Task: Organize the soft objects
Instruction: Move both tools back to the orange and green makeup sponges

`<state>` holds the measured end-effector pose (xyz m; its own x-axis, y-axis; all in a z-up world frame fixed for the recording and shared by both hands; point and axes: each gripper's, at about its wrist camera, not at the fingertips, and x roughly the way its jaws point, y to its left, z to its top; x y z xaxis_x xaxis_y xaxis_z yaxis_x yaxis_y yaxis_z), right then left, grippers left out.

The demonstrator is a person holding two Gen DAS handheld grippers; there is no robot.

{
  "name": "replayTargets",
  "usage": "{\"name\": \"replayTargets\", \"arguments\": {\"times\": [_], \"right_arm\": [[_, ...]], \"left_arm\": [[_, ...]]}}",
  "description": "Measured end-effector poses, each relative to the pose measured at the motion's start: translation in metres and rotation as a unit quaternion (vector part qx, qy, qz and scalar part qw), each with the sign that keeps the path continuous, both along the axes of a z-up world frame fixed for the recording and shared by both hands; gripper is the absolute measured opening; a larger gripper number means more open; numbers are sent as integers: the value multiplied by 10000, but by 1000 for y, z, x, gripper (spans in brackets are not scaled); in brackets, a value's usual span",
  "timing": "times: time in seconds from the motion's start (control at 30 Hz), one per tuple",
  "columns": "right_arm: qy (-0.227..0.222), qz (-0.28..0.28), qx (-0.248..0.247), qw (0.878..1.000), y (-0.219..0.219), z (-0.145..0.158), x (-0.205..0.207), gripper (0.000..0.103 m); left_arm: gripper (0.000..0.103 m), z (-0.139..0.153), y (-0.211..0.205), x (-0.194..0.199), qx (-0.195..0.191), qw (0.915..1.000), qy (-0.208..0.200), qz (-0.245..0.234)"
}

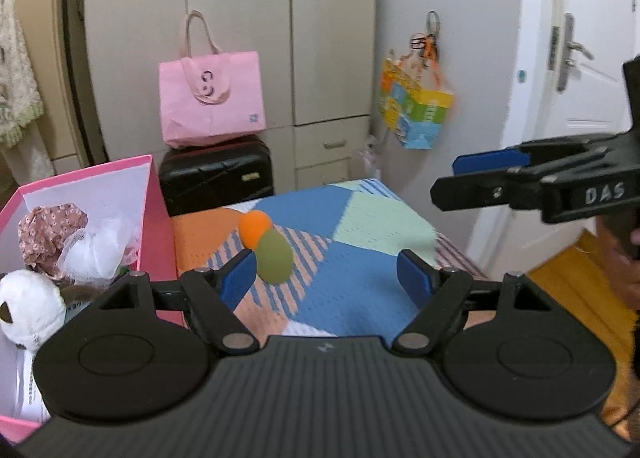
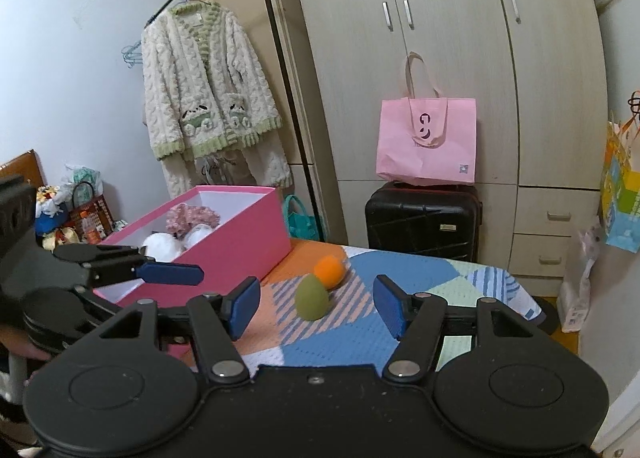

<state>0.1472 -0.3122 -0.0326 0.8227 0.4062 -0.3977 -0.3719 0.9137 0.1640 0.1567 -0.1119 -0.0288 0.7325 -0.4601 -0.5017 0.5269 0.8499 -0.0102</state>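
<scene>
We hold both tools, left tool [image 1: 326, 278] and right tool [image 2: 316, 308], open and empty to grab green sponge [image 2: 311, 299] and orange sponge [image 2: 329, 272] for the pink box [image 2: 240, 250].

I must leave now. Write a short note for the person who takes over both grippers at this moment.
Left gripper: open, empty.
Right gripper: open, empty.
Green sponge and orange sponge lie touching each other on the patchwork cover, beside the pink box.
Done: floral fabric, white mesh and plush toy are in the box.
Left: put both sponges in the box.
</scene>
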Motion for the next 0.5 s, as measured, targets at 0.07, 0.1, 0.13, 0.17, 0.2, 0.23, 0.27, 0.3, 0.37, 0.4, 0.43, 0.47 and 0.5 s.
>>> {"name": "replayTargets", "arguments": {"times": [0.07,0.1,0.13,0.17,0.2,0.23,0.27,0.3,0.37,0.4,0.43,0.47,0.5], "right_arm": [[-26,-15,-186,9998,5,-1,7,68],[-52,11,-248,9997,6,-1,10,68],[-93,59,-295,9995,8,-1,12,68],[-124,94,-325,9993,10,-1,15,68],[-146,129,-366,9991,12,-1,18,68],[-166,158,-412,9989,14,-2,22,68],[-182,181,-452,9987,15,-3,26,68],[-184,204,-486,9984,17,-5,32,68],[-142,232,-477,9985,17,-9,43,68],[-119,258,-426,9987,16,-12,50,68],[-97,302,-337,9989,14,-14,57,68],[-60,346,-234,9991,13,-17,64,68],[19,383,-123,9992,10,-20,72,68]], "left_arm": [[77,-11,-5,7,39,9999,-49,135],[76,-16,-7,10,23,9998,-46,187],[76,-22,-8,15,1,9997,-15,242],[76,-26,-10,19,-18,9996,35,282],[76,-31,-11,24,-49,9994,99,330],[76,-36,-12,30,-90,9990,171,410],[75,-40,-13,33,-107,9987,201,462],[75,-44,-15,38,-111,9984,226,512],[75,-52,-19,43,-140,9978,254,602],[75,-56,-20,47,-155,9974,280,647],[75,-61,-22,52,-160,9971,278,685],[75,-64,-24,57,-128,9967,327,731],[75,-68,-26,61,-100,9961,359,800]]}}
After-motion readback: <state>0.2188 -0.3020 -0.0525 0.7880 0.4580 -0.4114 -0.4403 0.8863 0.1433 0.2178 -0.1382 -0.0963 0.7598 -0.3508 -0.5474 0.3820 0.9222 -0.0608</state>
